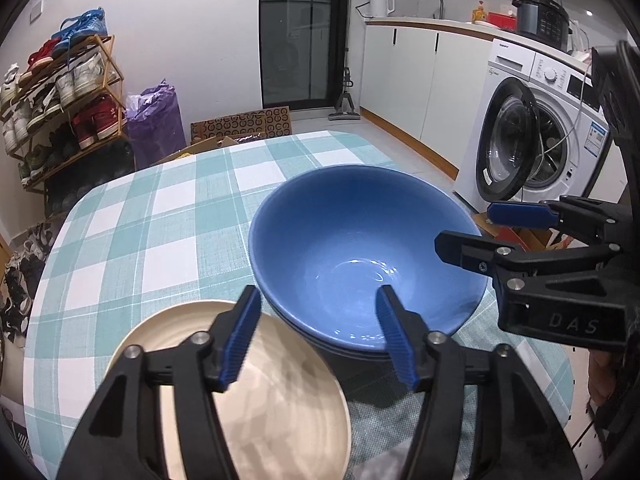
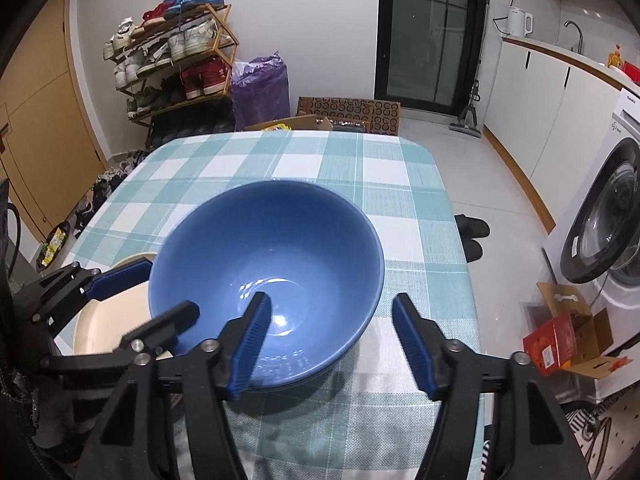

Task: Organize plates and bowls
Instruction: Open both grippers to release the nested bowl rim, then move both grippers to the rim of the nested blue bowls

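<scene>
Blue bowls (image 1: 360, 248) nested in a stack mid-table (image 1: 160, 220), cream plate (image 1: 256, 392) touching alongside, prob. sorted by type. Left gripper (image 1: 318, 336) spread wide, empty, above plate/bowl edge. Right gripper (image 2: 332, 344) spread too, straddling stack rim, likely for a rim pinch.

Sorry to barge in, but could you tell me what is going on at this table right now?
A person is tidying dishes with a handheld gripper in each hand. A blue bowl sits nested in a small stack of like bowls on the checked tablecloth, with a cream plate beside it. The right gripper is open and straddles the bowl's near rim, one finger inside and one outside. The left gripper is open too, over the spot where plate and bowl meet. Neither grips anything yet.
</scene>
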`<state>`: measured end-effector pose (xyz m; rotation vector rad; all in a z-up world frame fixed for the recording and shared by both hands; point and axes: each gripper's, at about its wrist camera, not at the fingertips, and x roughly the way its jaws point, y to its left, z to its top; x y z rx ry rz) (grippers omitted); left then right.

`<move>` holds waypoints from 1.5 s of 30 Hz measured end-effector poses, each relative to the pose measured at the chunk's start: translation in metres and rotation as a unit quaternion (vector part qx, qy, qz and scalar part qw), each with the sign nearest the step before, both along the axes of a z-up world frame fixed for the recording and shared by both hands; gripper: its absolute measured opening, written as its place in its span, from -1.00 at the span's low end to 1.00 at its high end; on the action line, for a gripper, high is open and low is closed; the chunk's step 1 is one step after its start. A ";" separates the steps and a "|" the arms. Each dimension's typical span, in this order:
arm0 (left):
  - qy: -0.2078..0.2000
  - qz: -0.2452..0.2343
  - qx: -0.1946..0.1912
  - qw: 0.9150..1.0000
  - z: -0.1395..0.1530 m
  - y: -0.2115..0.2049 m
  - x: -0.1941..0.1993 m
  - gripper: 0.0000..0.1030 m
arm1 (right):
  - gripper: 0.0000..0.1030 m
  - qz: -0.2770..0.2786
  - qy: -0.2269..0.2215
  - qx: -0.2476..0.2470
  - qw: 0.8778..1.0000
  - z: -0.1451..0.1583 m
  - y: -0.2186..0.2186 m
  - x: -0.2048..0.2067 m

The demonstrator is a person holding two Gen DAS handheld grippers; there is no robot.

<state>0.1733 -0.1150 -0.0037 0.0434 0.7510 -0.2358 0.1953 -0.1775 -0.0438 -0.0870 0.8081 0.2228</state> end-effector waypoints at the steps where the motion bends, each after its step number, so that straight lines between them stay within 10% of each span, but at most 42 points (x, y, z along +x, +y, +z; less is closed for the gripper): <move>1: -0.003 0.000 0.000 1.000 0.002 0.001 -0.001 0.22 | 0.44 0.000 -0.002 0.005 1.000 0.001 -0.001 -0.001; 12: -0.022 -0.007 -0.017 1.000 0.011 0.018 -0.005 0.85 | 0.91 0.000 -0.013 0.026 1.000 0.010 -0.010 -0.012; 45: 0.012 0.023 -0.069 0.997 -0.004 0.051 0.015 1.00 | 0.99 -0.033 0.002 0.104 0.994 -0.023 -0.037 -0.009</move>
